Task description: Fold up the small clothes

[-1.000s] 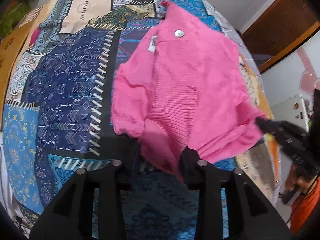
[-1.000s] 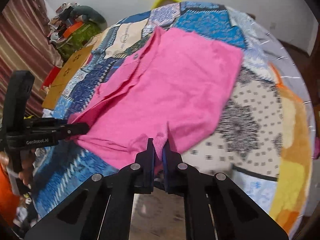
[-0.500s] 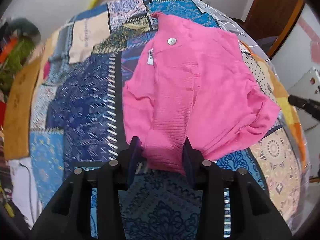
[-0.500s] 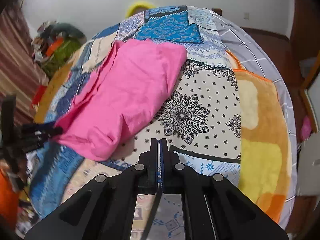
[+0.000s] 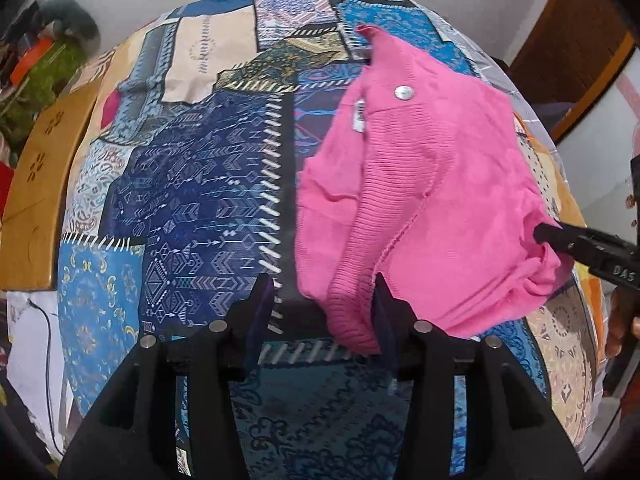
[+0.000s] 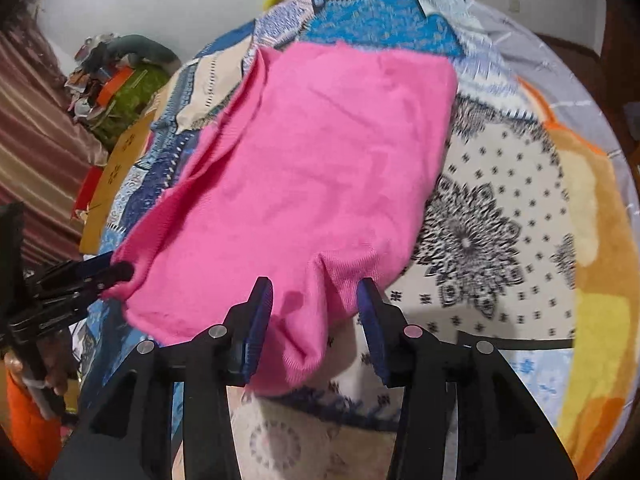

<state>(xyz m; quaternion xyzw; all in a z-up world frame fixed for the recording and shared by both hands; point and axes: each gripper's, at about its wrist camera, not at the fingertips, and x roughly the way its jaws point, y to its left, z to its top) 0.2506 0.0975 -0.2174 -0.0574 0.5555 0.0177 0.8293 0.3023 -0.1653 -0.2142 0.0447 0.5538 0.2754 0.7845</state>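
Observation:
A pink knitted garment [image 5: 432, 184] with a silver snap and a white label lies on the patchwork bedspread [image 5: 192, 216]. My left gripper [image 5: 322, 312] has its jaws opening. The ribbed hem hangs against its right finger [image 5: 380, 312], and the left finger is clear of the cloth. In the right wrist view the garment [image 6: 320, 160] shows its plain side. My right gripper [image 6: 314, 316] has its jaws opening, with the near edge of the cloth loose between them. Each gripper shows in the other's view, at a near corner of the cloth: right gripper [image 5: 540, 234], left gripper [image 6: 120, 270].
A wooden bed frame [image 5: 44, 184] runs along the left side, with a pile of clutter [image 6: 120, 76] beyond it. A striped curtain [image 6: 36, 152] hangs at the far left. An orange and yellow blanket [image 6: 592, 264] covers the bed's right side. A hand [image 6: 56, 372] holds the left gripper.
The right gripper was shut on the pink cloth, then shut on nothing off the cloth; now its jaws stand apart around the cloth's near edge. The left jaws have widened.

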